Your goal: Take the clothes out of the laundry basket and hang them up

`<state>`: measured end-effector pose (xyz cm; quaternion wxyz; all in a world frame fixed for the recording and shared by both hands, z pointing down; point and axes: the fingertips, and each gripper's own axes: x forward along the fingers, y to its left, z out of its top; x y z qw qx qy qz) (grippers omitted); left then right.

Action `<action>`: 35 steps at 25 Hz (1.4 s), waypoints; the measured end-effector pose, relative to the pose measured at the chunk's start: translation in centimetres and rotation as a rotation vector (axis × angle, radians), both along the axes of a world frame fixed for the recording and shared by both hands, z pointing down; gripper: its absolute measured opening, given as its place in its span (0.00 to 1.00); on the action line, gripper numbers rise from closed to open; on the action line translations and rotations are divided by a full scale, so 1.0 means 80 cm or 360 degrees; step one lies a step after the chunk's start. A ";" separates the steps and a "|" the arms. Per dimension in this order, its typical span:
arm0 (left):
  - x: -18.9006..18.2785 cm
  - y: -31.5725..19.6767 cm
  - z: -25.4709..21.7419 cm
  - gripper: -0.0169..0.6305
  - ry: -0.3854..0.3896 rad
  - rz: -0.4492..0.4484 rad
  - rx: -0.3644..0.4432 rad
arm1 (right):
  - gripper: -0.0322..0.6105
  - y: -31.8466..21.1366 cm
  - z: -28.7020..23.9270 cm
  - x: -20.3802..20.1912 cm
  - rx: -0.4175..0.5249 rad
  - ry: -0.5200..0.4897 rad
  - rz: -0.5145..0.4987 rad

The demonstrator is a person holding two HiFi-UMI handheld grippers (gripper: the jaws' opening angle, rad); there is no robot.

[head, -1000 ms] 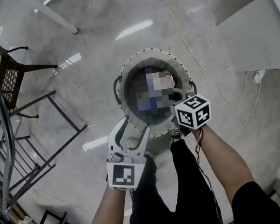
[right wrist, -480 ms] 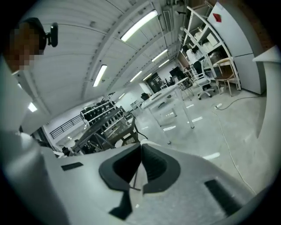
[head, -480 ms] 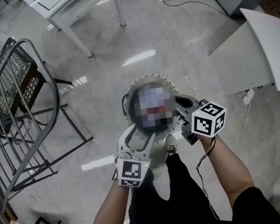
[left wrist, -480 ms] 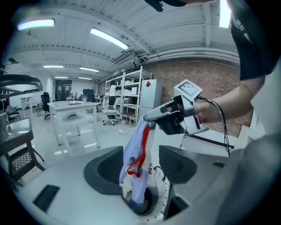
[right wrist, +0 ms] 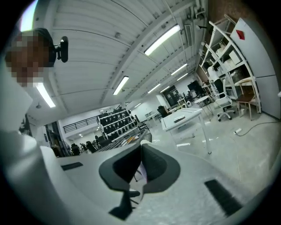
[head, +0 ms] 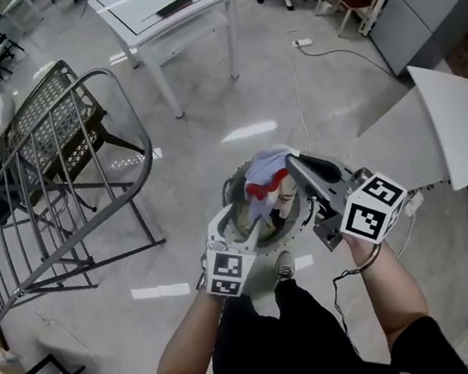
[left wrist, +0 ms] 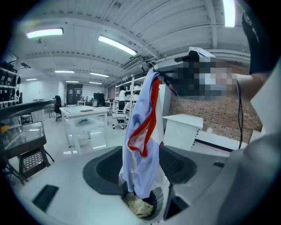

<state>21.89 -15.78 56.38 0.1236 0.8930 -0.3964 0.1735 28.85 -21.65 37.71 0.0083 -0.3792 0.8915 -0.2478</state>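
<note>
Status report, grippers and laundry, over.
Right gripper shut on blue garment, hem inside basket. Left gripper open, empty. Drying rack to left, no obstruction seen.

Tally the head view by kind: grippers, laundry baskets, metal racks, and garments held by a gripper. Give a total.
grippers: 2, the left gripper and the right gripper
laundry basket: 1
metal rack: 1
garment held by the right gripper: 1
total: 5
</note>
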 end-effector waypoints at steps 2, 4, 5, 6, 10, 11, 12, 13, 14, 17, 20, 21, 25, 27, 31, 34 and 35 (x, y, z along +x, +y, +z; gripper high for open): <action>-0.002 -0.010 -0.017 0.39 0.0017 -0.0025 0.0029 | 0.07 0.002 -0.036 -0.008 0.0054 -0.0018 -0.0026; -0.004 -0.021 -0.035 0.39 0.0045 -0.0050 0.0051 | 0.07 0.002 -0.071 -0.018 0.0111 -0.0028 -0.0051; -0.006 -0.027 -0.044 0.39 0.0062 -0.0059 0.0060 | 0.07 0.002 -0.088 -0.023 0.0144 -0.0027 -0.0062; -0.008 -0.033 -0.053 0.40 0.0081 -0.0066 0.0067 | 0.07 0.002 -0.103 -0.028 0.0176 -0.0025 -0.0069; -0.003 -0.046 -0.083 0.42 0.0140 -0.0047 0.0081 | 0.07 0.002 -0.152 -0.046 0.0273 -0.0035 -0.0082; 0.000 -0.047 -0.089 0.42 0.0146 -0.0046 0.0088 | 0.07 0.003 -0.160 -0.049 0.0288 -0.0035 -0.0090; 0.002 -0.048 -0.096 0.42 0.0151 -0.0056 0.0096 | 0.07 0.005 -0.168 -0.052 0.0302 -0.0029 -0.0099; 0.000 -0.050 -0.104 0.42 0.0155 -0.0077 0.0107 | 0.07 0.007 -0.174 -0.055 0.0316 -0.0019 -0.0107; -0.004 -0.052 -0.112 0.41 0.0155 -0.0101 0.0123 | 0.07 0.008 -0.179 -0.056 0.0331 -0.0005 -0.0112; -0.028 -0.056 -0.137 0.16 0.0139 -0.0169 0.0188 | 0.07 0.009 -0.188 -0.053 0.0360 0.0034 -0.0091; -0.069 -0.054 -0.158 0.08 0.0149 -0.0261 0.0209 | 0.07 0.004 -0.182 -0.047 0.0344 0.0046 -0.0033; -0.083 -0.054 -0.167 0.07 0.0162 -0.0295 0.0211 | 0.07 0.001 -0.178 -0.044 0.0329 0.0039 -0.0009; -0.136 -0.055 -0.210 0.06 0.0232 -0.0420 0.0289 | 0.07 -0.010 -0.162 -0.037 0.0255 0.0000 0.0077; -0.160 -0.052 -0.234 0.06 0.0264 -0.0466 0.0343 | 0.07 -0.014 -0.153 -0.036 0.0218 -0.0025 0.0107; -0.205 -0.046 -0.285 0.06 0.0303 -0.0546 0.0467 | 0.07 -0.016 -0.137 -0.051 0.0130 -0.0120 0.0128; -0.241 -0.040 -0.323 0.06 0.0312 -0.0607 0.0550 | 0.07 -0.013 -0.134 -0.076 0.0062 -0.0213 0.0113; -0.253 -0.038 -0.333 0.06 0.0311 -0.0626 0.0571 | 0.07 -0.010 -0.135 -0.086 0.0053 -0.0235 0.0102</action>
